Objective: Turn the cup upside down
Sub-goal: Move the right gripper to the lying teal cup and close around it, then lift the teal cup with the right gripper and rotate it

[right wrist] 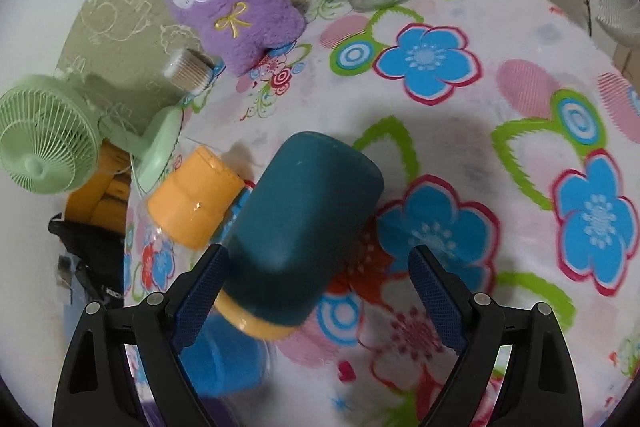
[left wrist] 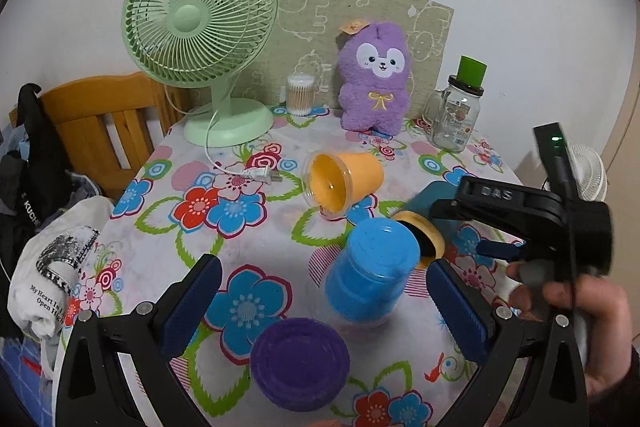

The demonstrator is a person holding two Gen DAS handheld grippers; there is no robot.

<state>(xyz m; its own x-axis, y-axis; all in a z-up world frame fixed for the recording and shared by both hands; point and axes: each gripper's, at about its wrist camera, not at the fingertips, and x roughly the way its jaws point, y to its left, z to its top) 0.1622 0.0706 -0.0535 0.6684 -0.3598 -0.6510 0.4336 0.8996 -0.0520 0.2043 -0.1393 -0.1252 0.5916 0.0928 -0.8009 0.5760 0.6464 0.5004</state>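
Note:
A dark teal cup with a yellow rim (right wrist: 304, 227) lies on its side on the flowered tablecloth, its rim towards my right gripper (right wrist: 316, 291), which is open with the cup between its fingers. In the left wrist view only its yellow rim (left wrist: 424, 231) and part of the teal body show, behind a blue cup (left wrist: 372, 271) that stands upside down. An orange cup (left wrist: 344, 183) lies on its side further back; it also shows in the right wrist view (right wrist: 192, 203). A purple cup (left wrist: 300, 363) stands upside down between the fingers of my open left gripper (left wrist: 324, 307).
A green fan (left wrist: 200, 27) with its loose cord and plug (left wrist: 260, 175), a cotton-swab jar (left wrist: 300, 95), a purple plush toy (left wrist: 376, 75) and a glass jar mug (left wrist: 456, 115) stand along the back. A wooden chair (left wrist: 100, 123) and clothes (left wrist: 48, 267) are at the left.

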